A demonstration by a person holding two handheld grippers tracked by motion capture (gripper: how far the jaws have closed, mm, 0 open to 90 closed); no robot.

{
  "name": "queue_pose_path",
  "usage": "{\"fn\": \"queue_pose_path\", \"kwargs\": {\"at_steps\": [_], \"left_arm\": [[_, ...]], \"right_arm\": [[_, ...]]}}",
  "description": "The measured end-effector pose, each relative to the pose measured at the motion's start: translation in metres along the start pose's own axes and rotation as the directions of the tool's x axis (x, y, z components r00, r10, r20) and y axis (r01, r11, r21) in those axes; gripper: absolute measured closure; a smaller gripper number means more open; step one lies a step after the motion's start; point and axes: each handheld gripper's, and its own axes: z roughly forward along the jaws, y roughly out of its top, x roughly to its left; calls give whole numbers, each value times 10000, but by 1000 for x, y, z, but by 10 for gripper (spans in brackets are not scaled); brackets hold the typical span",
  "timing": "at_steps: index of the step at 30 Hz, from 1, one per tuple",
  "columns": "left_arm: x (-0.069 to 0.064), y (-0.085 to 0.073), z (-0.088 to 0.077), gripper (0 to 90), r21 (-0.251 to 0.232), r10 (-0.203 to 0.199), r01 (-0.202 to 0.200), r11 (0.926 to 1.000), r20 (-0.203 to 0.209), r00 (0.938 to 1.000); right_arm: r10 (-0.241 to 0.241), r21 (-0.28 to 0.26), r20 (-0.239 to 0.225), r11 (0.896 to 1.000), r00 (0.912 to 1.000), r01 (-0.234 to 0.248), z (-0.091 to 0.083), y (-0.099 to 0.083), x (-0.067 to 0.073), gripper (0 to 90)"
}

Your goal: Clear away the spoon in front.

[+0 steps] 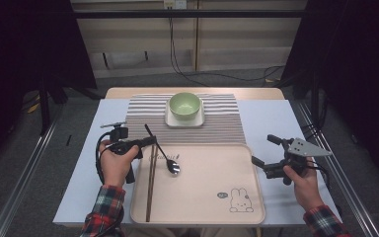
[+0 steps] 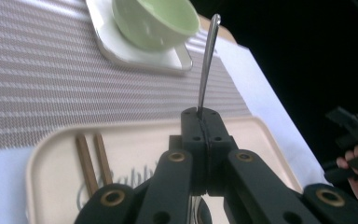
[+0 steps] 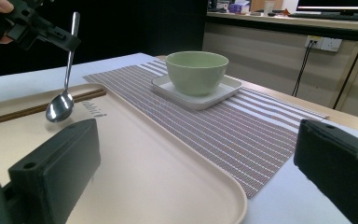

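Spoon (image 1: 167,159), light, rigid, slippery metal, is clamped mid-handle by the left gripper (image 1: 150,141) over the tray's (image 1: 202,207) far-left corner; the right gripper (image 1: 261,150) stands open.

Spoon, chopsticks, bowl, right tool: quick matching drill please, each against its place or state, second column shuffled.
1. spoon
2. chopsticks
3. bowl
4. right tool

a. on the white square dish on the striped mat
b. open, holding nothing, beside the tray's right edge
c. clamped by its handle in the left tool, bowl end low over the tray
d. lying flat along the tray's left side

Pairs: 1-c, 2-d, 3-a, 4-b
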Motion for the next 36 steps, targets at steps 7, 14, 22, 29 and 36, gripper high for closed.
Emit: {"fn": "queue_pose_path", "kwargs": {"at_steps": [7, 14, 22, 29, 36], "left_arm": [[7, -7, 10, 899, 242, -137, 139, 9996, -87, 9999], [5, -6, 19, 893, 240, 97, -91, 9997, -277, 9996], [2, -8, 32, 881, 392, 253, -242, 9989, -278, 9993], [1, -16, 32, 871, 865, 368, -361, 9956, -68, 9993], [6, -24, 21, 865, 1140, 297, -295, 9930, -3, 9996]], "right_arm": [[-26, -26, -2, 10000, 10000, 26, 0, 0, 0, 0], [-39, -14, -9, 10000, 10000, 39, 1, 0, 0, 0], [-20, 40, 10, 10000, 10000, 20, 1, 0, 1, 0], [-21, 54, -65, 10000, 10000, 22, 2, -1, 1, 0], [-7, 38, -84, 10000, 10000, 8, 2, -1, 1, 0]]}}
